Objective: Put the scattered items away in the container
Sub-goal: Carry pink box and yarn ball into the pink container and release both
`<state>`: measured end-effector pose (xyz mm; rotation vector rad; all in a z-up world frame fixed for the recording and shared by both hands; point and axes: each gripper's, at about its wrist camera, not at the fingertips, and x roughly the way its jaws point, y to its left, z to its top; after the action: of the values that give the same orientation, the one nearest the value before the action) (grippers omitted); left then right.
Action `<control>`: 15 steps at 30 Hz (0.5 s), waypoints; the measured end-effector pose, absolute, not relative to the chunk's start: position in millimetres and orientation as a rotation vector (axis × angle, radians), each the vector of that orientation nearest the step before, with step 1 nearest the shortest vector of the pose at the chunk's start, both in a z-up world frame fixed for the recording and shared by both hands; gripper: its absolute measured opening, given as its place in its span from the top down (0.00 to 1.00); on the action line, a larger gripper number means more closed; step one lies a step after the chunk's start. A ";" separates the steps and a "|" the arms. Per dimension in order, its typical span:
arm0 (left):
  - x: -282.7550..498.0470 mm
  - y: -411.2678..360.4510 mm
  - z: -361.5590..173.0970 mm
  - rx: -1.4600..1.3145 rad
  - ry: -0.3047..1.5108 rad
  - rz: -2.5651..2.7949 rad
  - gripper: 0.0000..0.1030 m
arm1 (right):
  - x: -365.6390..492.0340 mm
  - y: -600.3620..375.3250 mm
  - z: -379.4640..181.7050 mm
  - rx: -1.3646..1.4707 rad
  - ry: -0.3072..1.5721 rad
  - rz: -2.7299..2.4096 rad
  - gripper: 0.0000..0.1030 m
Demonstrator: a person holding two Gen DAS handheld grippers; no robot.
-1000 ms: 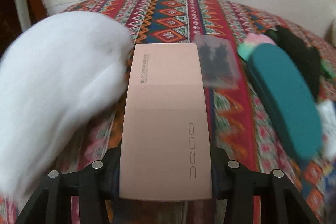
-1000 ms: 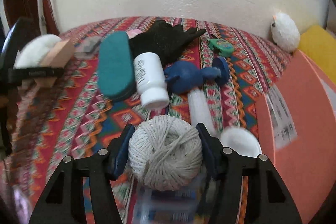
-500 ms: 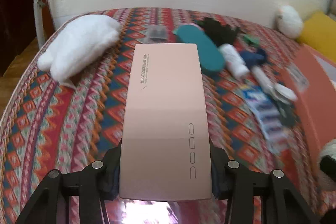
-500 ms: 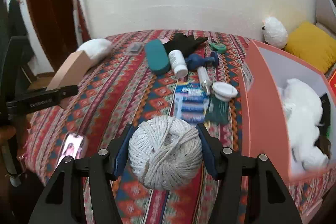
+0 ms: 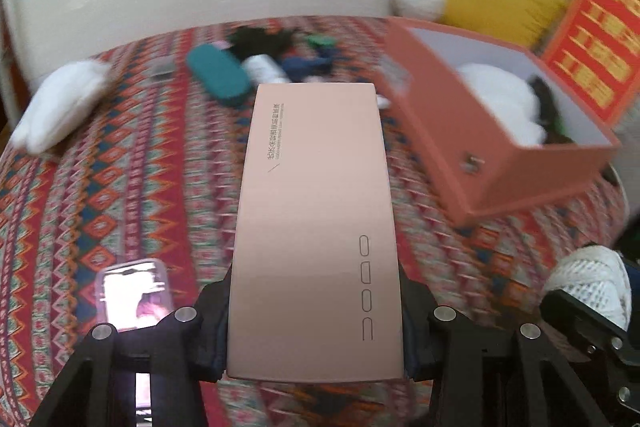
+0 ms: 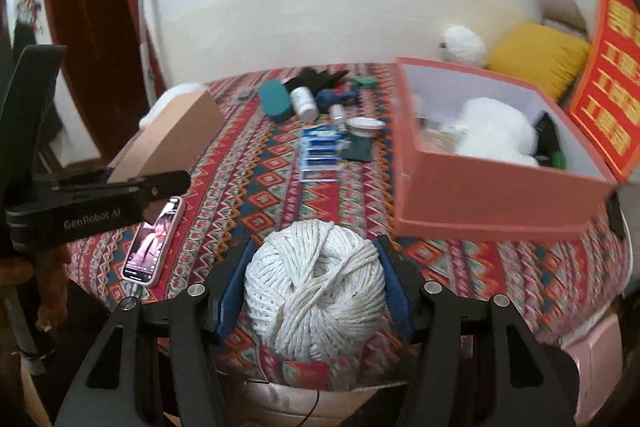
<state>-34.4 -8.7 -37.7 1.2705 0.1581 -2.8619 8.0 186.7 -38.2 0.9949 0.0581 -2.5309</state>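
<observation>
Before you lies the bed (image 6: 280, 195) under its patterned cover, with the open orange box (image 6: 492, 195) on its right side, white stuffing already inside. Your left tongs (image 5: 314, 311) are clamped on the long pink carton (image 5: 316, 219), raised above the cover left of the box. Your right tongs (image 6: 312, 291) are closed around the ball of white twine (image 6: 314, 287), just in front of the box's near wall. A phone (image 6: 154, 243) lies lit at the near edge.
</observation>
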 end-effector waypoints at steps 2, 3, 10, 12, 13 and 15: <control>-29.3 21.2 -30.7 1.274 0.106 -2.913 0.50 | 20.6 208.9 -33.1 0.981 0.026 -2.571 0.39; -27.7 34.7 -27.0 1.274 0.084 -2.936 0.50 | 26.6 220.9 -29.6 0.972 0.009 -2.593 0.39; -22.6 114.4 10.7 1.219 -0.022 -3.081 0.50 | 65.4 302.5 -6.1 0.903 -0.112 -2.738 0.39; -24.4 133.1 24.0 1.188 -0.051 -3.118 0.50 | 70.4 323.3 1.1 0.882 -0.141 -2.771 0.39; -25.9 140.0 29.5 1.177 -0.059 -3.130 0.50 | 72.5 334.0 5.2 0.870 -0.156 -2.789 0.39; -29.5 154.7 40.4 1.168 -0.060 -3.155 0.50 | 71.5 352.6 12.7 0.849 -0.182 -2.815 0.39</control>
<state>-29.5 154.7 40.4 1.1675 -0.0604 -3.1549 71.5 352.6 12.7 0.8493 -0.1823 -2.8149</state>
